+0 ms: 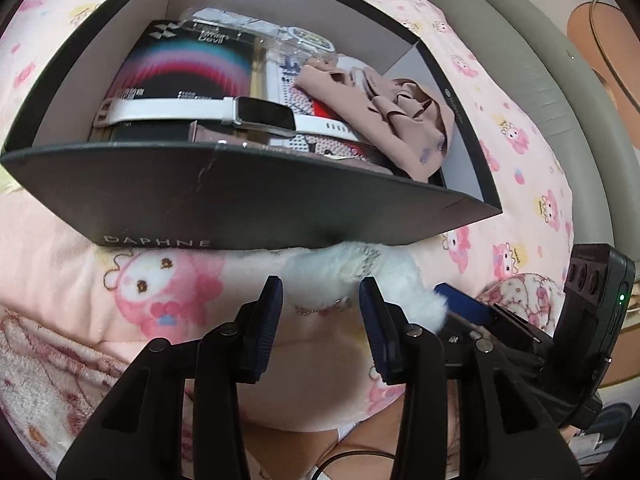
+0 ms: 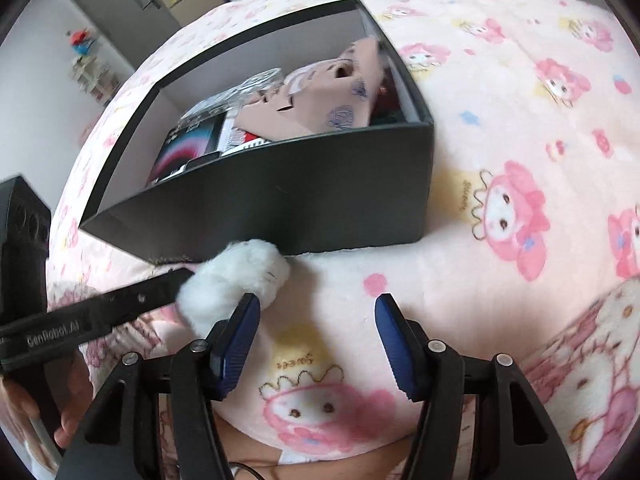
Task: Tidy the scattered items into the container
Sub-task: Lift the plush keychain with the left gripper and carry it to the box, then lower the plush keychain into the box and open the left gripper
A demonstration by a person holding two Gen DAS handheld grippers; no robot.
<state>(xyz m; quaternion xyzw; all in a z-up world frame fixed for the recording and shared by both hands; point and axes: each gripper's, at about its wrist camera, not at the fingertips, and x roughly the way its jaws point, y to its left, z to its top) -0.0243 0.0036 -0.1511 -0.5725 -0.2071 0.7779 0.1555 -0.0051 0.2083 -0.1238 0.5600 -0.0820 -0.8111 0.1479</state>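
Note:
A black cardboard box [image 1: 248,196] marked DAPHNE lies on the pink blanket and holds a white smartwatch [image 1: 224,114], a dark booklet [image 1: 180,68], a beige folded cloth [image 1: 384,112] and plastic-wrapped items. It also shows in the right wrist view [image 2: 320,196]. A white fluffy item [image 1: 352,276] lies against the box's near wall, also in the right wrist view [image 2: 236,280]. My left gripper [image 1: 320,300] is open, its fingers either side of the fluffy item's near part. My right gripper [image 2: 316,320] is open and empty, just right of the fluffy item.
A pink cartoon-print blanket [image 2: 520,120] covers the whole surface. A grey padded bed edge [image 1: 520,64] runs at the right in the left wrist view. A grey door [image 2: 120,12] and a small shelf stand far back.

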